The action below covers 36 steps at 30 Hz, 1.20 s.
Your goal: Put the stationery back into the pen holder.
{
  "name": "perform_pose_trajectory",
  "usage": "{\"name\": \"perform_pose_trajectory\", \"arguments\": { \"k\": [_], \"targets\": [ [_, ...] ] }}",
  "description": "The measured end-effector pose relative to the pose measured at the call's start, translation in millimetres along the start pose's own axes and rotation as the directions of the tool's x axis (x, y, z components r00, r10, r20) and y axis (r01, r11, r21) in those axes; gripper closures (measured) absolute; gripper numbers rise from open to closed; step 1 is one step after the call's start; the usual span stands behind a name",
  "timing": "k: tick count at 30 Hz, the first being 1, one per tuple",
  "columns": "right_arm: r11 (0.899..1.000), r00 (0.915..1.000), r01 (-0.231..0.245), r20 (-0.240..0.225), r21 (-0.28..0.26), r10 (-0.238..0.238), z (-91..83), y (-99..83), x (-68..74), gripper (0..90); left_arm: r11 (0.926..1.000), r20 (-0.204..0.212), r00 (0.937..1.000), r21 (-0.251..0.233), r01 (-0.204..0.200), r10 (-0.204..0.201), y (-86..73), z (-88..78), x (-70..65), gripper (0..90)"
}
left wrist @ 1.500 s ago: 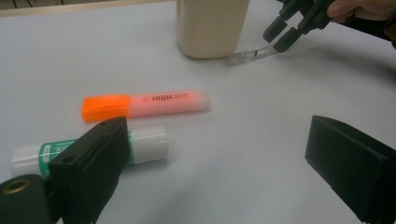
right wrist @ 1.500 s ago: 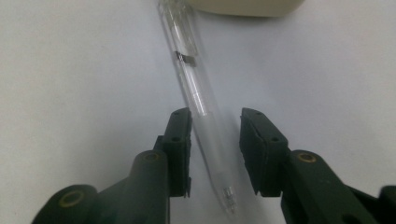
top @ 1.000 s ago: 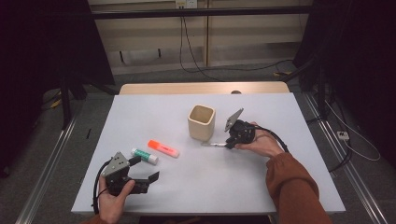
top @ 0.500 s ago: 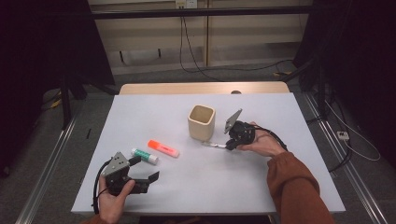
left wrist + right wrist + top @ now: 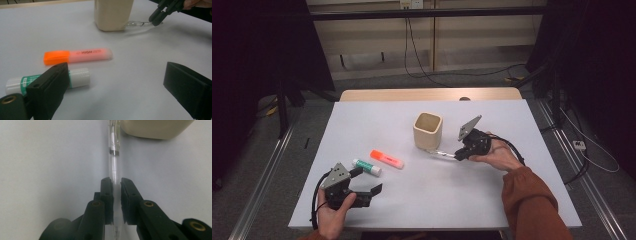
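- In the high view, the right gripper (image 5: pixel 455 155) lay low over the white table (image 5: pixel 512 200), held in the person's right hand (image 5: pixel 494 154). Its jaws had just been closing and were clamped on a clear pen (image 5: pixel 443 153), which ran from the fingertips toward the foot of the beige cup (image 5: pixel 428 131). The pen's far end sat just beside the cup's base.
- In the same view, the left gripper (image 5: pixel 368 181) rested near the table's front edge in the left hand (image 5: pixel 334 212), its jaws spread apart with nothing between them. A white-and-green glue stick (image 5: pixel 366 167) lay just beyond its fingers, and an orange highlighter (image 5: pixel 387 159) lay just past that, side by side but apart.
- In the left gripper view, the glue stick (image 5: pixel 50 79) lay partly behind one of the black fingers (image 5: pixel 48 88), with the highlighter (image 5: pixel 77 56) just behind it. Bare table showed between the two wide-set fingers. Farther off, the cup (image 5: pixel 113 13) stood with the pen (image 5: pixel 137 24) at its base, pinched by the right gripper (image 5: pixel 156 22).
- In the right gripper view, the two fingers (image 5: pixel 107 195) pressed on the pen (image 5: pixel 114 162) from both sides near its lower end. The barrel ran straight ahead from the fingertips, passing just beside the cup (image 5: pixel 155 128).
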State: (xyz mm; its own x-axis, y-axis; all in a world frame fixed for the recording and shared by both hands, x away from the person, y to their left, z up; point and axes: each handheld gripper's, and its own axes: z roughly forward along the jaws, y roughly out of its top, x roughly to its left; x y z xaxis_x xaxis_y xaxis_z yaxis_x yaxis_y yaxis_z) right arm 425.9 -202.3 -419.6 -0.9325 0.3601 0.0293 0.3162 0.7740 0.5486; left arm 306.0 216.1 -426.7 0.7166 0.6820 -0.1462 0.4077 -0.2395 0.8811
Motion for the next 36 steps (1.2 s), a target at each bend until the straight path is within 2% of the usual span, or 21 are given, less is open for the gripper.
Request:
{"name": "perform_pose_trajectory", "arguments": {
  "k": [5,9,13,18,26,29,32,36],
  "targets": [
    [0.998,0.9993,-0.038,-0.008,-0.047,0.038,-3.0,-6.5,4.0,81.1,1.0,-0.001,1.0,0.0,0.0,0.0,0.0,0.2,-0.5,6.5],
    [0.997,0.9987,-0.05,-0.014,-0.058,0.049,-4.3,-7.9,9.8,81.1,1.0,-0.002,1.0,-0.001,-0.003,0.003,0.2,0.2,-0.5,6.6],
    [0.996,0.9984,-0.056,-0.002,-0.069,0.056,-7.0,-9.1,16.3,81.2,1.0,-0.013,0.9999,-0.005,-0.007,0.007,0.5,-0.7,-0.5,6.2],
    [0.991,0.9961,-0.087,0.006,-0.102,0.088,-13.3,-11.5,23.3,81.2,0.9998,-0.014,0.9997,-0.007,-0.018,0.018,1.4,-0.3,-1.6,6.3],
    [0.986,0.9931,-0.115,0.005,-0.12,0.117,-22.0,-14.2,35.1,81.2,0.9971,0.021,0.9969,0.012,-0.076,0.075,5.8,6.1,-6.3,6.4],
    [0.984,0.9919,-0.126,0.005,-0.123,0.127,-23.5,-15.6,39.6,81.3,0.9939,0.044,0.993,0.01,-0.11,0.109,9.9,7.8,-7.7,7.0],
    [0.983,0.9907,-0.135,0.003,-0.121,0.136,-24.0,-18.2,43.3,81.2,0.9892,0.04,0.9884,0.0,-0.146,0.146,13.8,9.4,-10.6,7.0],
    [0.979,0.9887,-0.149,-0.005,-0.137,0.15,-27.2,-21.0,47.5,81.2,0.9861,0.066,0.9841,0.009,-0.166,0.165,20.3,10.5,-13.0,7.0]
  ]
}}
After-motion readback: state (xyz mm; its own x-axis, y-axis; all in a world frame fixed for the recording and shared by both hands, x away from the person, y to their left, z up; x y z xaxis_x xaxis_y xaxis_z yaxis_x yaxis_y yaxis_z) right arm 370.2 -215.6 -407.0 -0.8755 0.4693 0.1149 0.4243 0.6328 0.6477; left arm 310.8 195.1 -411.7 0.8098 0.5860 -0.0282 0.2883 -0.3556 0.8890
